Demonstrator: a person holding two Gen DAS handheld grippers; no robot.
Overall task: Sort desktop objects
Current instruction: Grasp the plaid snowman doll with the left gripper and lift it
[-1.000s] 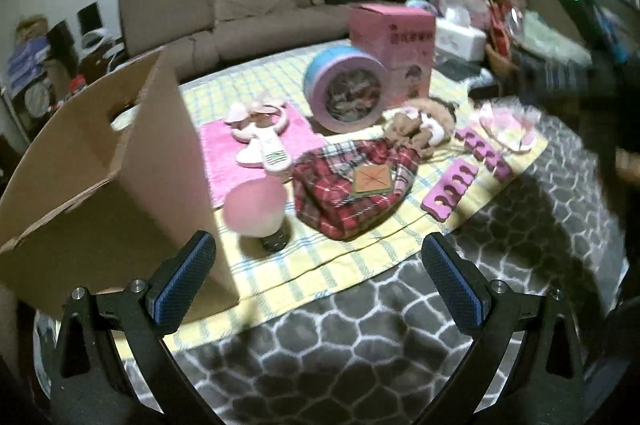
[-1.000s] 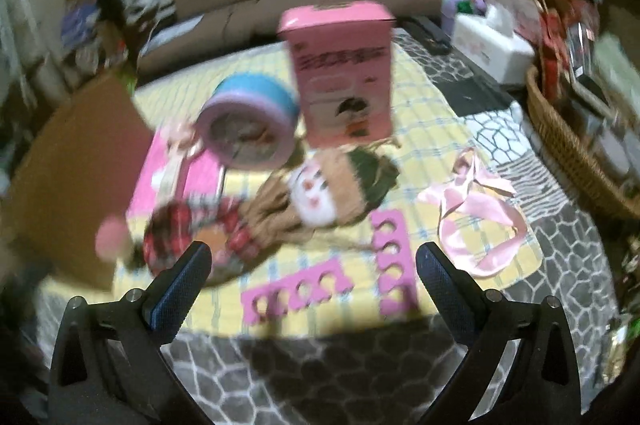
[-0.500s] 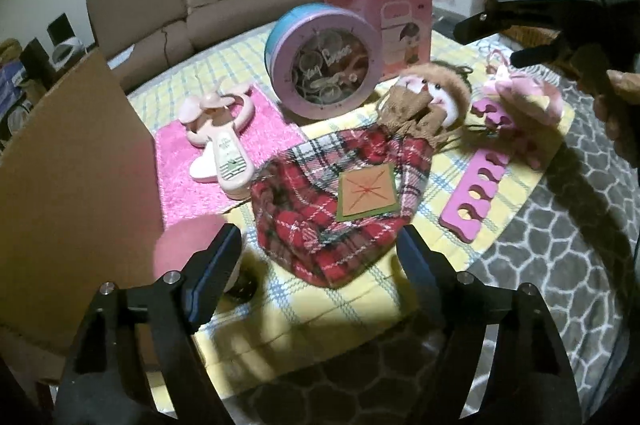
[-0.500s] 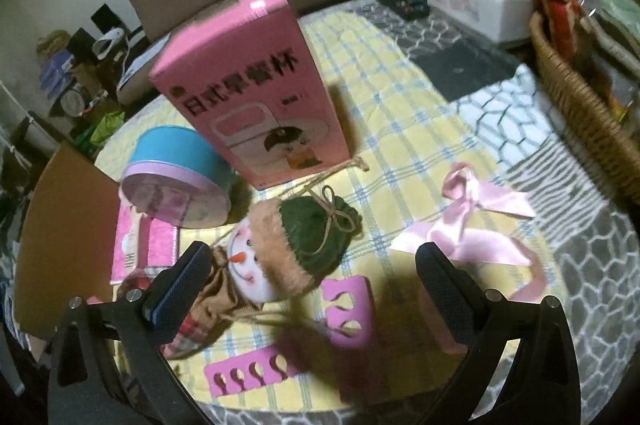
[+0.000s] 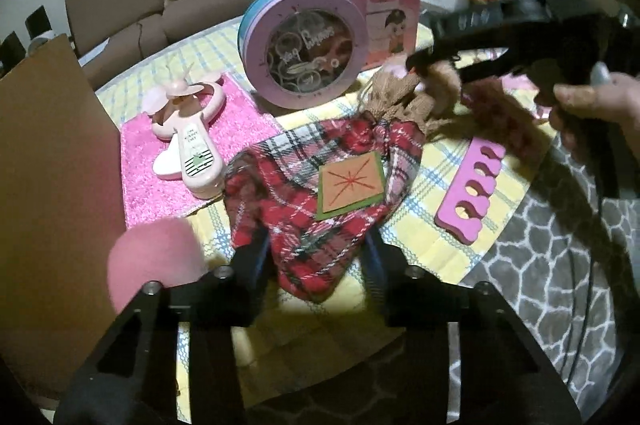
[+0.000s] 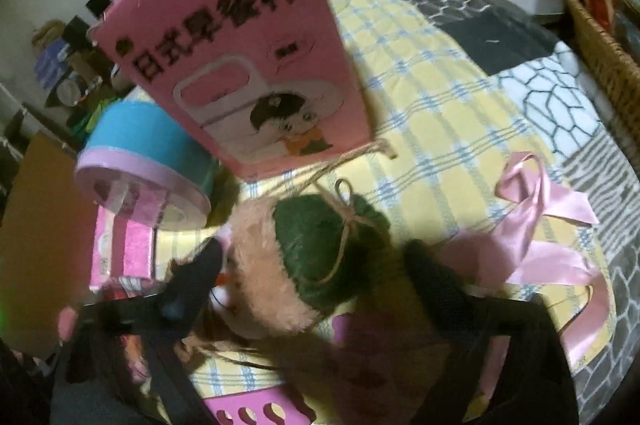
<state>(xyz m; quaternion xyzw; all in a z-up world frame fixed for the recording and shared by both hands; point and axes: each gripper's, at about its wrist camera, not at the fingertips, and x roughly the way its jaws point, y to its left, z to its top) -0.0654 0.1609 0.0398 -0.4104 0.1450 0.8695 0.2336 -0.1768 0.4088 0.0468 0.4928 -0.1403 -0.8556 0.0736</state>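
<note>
Two grippers are engaged on one rag doll at the near edge of the table. The left gripper (image 5: 316,261) has just been closing and now sits narrowed on the doll's plaid skirt (image 5: 320,185), both pads pressed into the hem, which bunches between them. The right gripper (image 6: 312,273) has also just been closing; its jaws straddle the doll's head (image 6: 304,257), green cap and tan fur trim between them. Blur hides whether those pads bear on the head, so a grip cannot be confirmed.

Judgement: the doll is long and limp, hence one gripper at each end, to lift it without the body sagging.

The cardboard box (image 5: 52,185) stands at the left edge beside the skirt, seemingly the destination. The pink sponge (image 5: 154,261) sits close against the left finger and could be knocked. The round tin (image 5: 304,45), pink carton (image 6: 236,65), hand fan (image 5: 188,141), toe separator (image 5: 472,189) and ribbon (image 6: 552,225) lie untouched on the yellow checked cloth (image 6: 420,85).
</note>
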